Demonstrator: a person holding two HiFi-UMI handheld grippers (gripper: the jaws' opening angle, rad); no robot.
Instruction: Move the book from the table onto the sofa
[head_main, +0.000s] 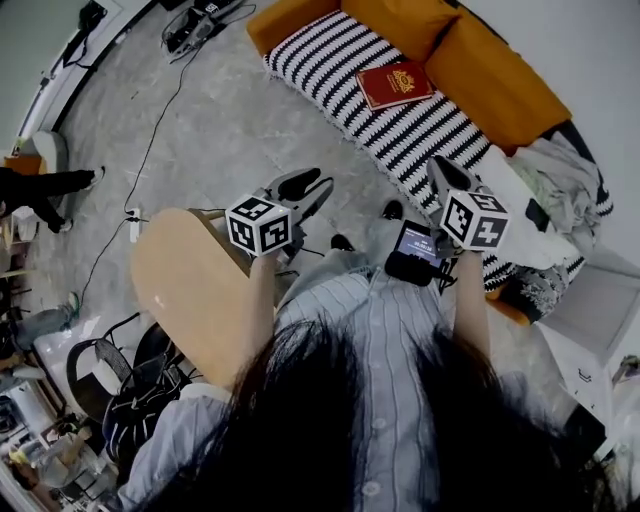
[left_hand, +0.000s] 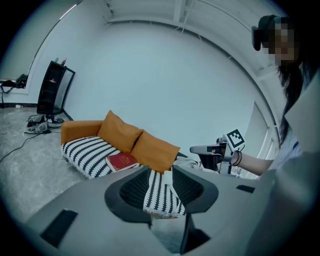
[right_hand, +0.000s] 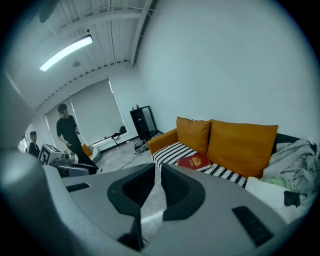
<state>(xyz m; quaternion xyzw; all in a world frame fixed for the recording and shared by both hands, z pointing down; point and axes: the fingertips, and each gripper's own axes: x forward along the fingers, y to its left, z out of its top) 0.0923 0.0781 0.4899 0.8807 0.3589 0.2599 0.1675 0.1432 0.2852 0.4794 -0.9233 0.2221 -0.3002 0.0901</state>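
head view shows the red book (head_main: 396, 83) lying flat on the striped cover (head_main: 400, 135) of the orange sofa (head_main: 500, 85), well apart from my tools. my left gripper (head_main: 303, 186) holds its jaws slightly apart, empty; my right gripper (head_main: 441, 172) has its jaws together, empty.

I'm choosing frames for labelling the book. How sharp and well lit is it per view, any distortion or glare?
Head view: the book is sharp and evenly lit on the sofa; strong fisheye bending. Left gripper view: small but clear, dark corners. Right gripper view: clear; the ceiling light glares.
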